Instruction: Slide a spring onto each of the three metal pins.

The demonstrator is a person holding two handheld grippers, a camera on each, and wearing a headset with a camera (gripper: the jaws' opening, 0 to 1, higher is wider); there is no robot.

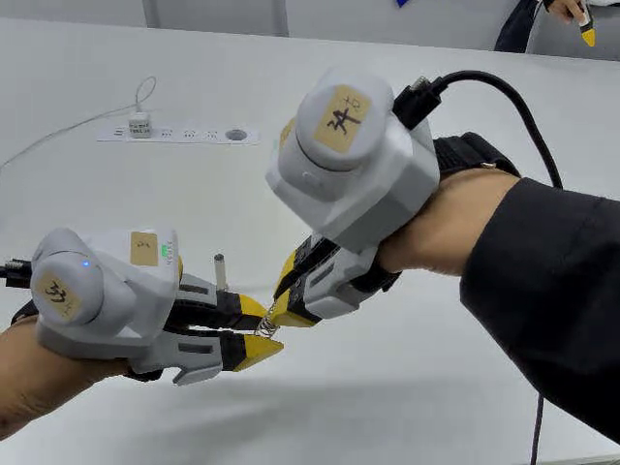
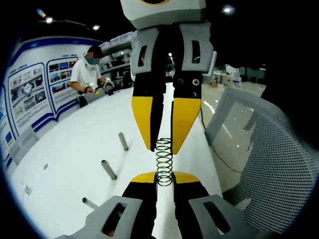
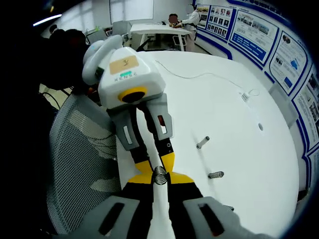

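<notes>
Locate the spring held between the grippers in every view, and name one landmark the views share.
Head view: spring low, left of centre, where both grippers' yellow fingers meet.
Left gripper view: centre, running up the picture from that view's own fingers to the other gripper's.
Right gripper view: lower centre, seen end-on at its own fingertips.
Shared landmark: the yellow fingers meeting at the spring.
</notes>
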